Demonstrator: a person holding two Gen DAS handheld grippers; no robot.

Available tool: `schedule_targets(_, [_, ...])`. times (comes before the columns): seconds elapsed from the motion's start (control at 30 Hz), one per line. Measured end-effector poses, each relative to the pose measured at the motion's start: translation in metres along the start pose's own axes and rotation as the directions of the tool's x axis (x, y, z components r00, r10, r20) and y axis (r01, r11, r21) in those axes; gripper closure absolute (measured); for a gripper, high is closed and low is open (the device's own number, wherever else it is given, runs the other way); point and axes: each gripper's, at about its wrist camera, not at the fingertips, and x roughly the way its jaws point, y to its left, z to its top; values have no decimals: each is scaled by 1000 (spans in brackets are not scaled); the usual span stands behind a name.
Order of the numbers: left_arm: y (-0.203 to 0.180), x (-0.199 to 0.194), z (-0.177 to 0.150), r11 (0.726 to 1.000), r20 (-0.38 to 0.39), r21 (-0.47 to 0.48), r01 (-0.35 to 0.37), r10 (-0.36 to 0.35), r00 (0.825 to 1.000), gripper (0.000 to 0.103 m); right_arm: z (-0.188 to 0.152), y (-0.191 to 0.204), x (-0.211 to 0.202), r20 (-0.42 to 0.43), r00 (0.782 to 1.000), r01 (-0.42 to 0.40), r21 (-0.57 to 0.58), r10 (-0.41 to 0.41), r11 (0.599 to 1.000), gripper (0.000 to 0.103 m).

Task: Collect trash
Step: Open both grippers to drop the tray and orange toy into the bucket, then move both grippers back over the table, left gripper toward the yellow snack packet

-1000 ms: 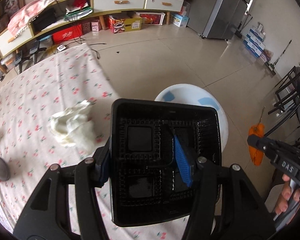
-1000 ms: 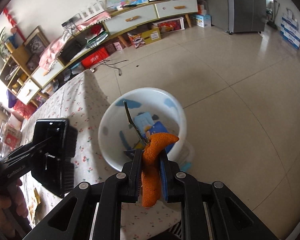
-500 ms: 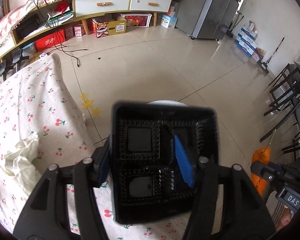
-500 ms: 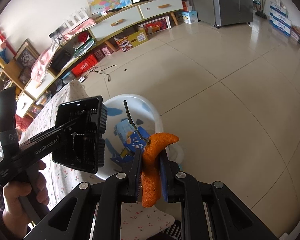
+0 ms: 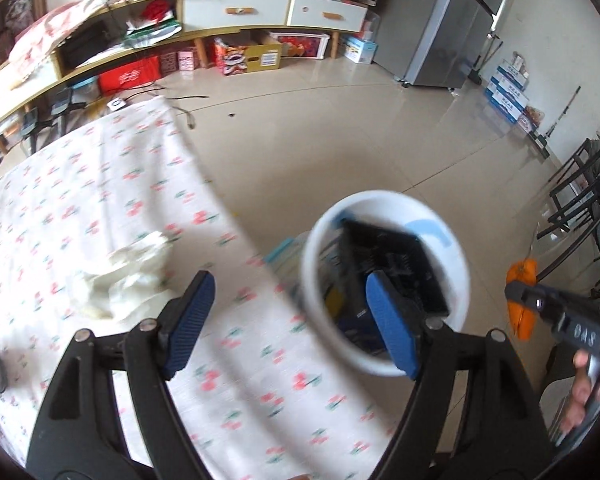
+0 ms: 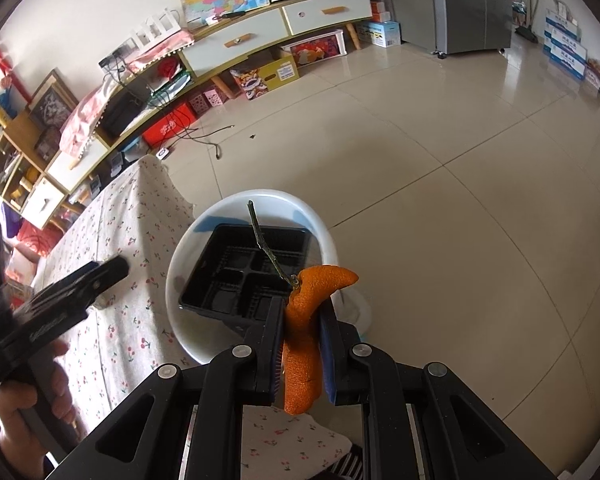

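Glossy beige floor tiles (image 6: pixel 440 128) are filling the room, and a table under a cherry-print cloth (image 5: pixel 80 208) is taking up the left side. Farthest left on that cloth a crumpled white tissue (image 5: pixel 128 276) is lying, just beyond the left gripper (image 5: pixel 290 320), which is hovering over the table's edge. Its jaws have just been opening and are now standing spread with nothing between the blue pads (image 5: pixel 188 320). Moving right, the white bin (image 6: pixel 188 312) is sitting on the floor right against the table, and the black plastic tray (image 6: pixel 248 276) is resting tilted inside it, well clear of the left gripper's fingers (in the left wrist view it is showing just past the right-hand pad). Over the bin's near rim the right gripper (image 6: pixel 300 344) is pointing steeply down, its jaws pressed together on a strip of orange peel (image 6: pixel 304 344). That peel is sticking up above the fingertips, with a dark stem (image 6: pixel 266 244) reaching out over the tray.
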Motion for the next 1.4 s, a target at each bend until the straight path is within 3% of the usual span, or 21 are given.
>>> schedule_targets(0.43, [75,-54,-38,997,6,-72,-40,40,999,24,15,49,33,-38,999,21,-49,-22,999,83])
schedule_targets(0.5, [83,-62,-40,996,11,-77,-39,40,999,21,17,50,35,-43,999,21,-35,-23,999,75])
schedule_targets(0.57, [90,-69,-43,996,17,-81,-44,46,999,20,18,51,35,-42,999,23,-18,-24,1000,55])
schedule_targets(0.6, [94,-73,-44,995,17,-83,-47,48,999,20,18,51,34,-37,999,21,-10,-22,1000,53])
schedule_targets(1.17, [177,-118,-90,975,-18,-179,-129,128,992,19,7,95,15,-23,1000,-3,-88,1,996,37])
schedule_targets(1.4, [202,-126,-112,968,-50,-210,-135,128,991,19,-5,123,13,-29,999,-31,-139,27,990,31])
